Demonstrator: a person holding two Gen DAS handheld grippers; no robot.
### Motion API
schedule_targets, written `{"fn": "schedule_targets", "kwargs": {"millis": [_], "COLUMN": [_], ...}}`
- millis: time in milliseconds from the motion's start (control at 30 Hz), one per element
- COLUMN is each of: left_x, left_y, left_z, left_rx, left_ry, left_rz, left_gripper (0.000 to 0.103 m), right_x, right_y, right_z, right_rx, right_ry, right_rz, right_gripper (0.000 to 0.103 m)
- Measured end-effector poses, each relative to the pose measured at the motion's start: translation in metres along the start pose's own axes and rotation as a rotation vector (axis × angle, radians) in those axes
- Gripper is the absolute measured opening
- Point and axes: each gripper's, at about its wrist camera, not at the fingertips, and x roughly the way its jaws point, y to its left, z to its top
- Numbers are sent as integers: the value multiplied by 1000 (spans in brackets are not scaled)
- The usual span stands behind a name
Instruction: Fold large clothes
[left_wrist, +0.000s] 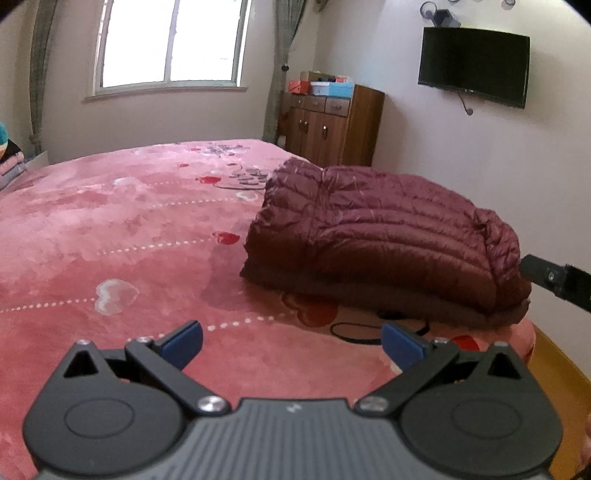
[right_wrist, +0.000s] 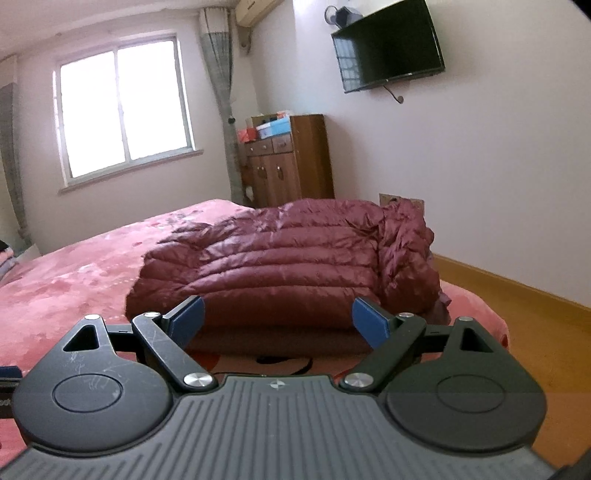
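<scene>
1. Left wrist view: the left tongs (left_wrist: 291, 341) stand wide apart and empty above the pink bedspread (left_wrist: 110, 229). The maroon down jacket (left_wrist: 376, 236) lies ahead and to the right, folded into a thick bundle near the bed's corner. A black bar (left_wrist: 554, 278), probably the other tool, shows at the right edge beside the jacket's crumpled end
2. Right wrist view: the right tongs (right_wrist: 277, 325) are also spread and hold nothing, aimed squarely at the jacket (right_wrist: 288, 266)
3. My judgement: the fold looks nearly finished; tidy the crumpled right end, pressing gently so the padding settles evenly
</scene>
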Motion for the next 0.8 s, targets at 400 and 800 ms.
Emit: {"fn": "schedule_targets", "kwargs": {"millis": [400,800], "left_x": [-40,-49], "left_y": [-4,-3], "left_z": [11,10], "left_rx": [28,31], "left_ry": [-71,-84], "left_rz": [63,102], "left_gripper": [102,102], "right_x": [-27,-29], "right_y": [14,20], "right_z": [15,10], "right_rx": [-33,-87], "right_ry": [-41,-16], "right_rz": [37,66], "right_gripper": [103,103]}}
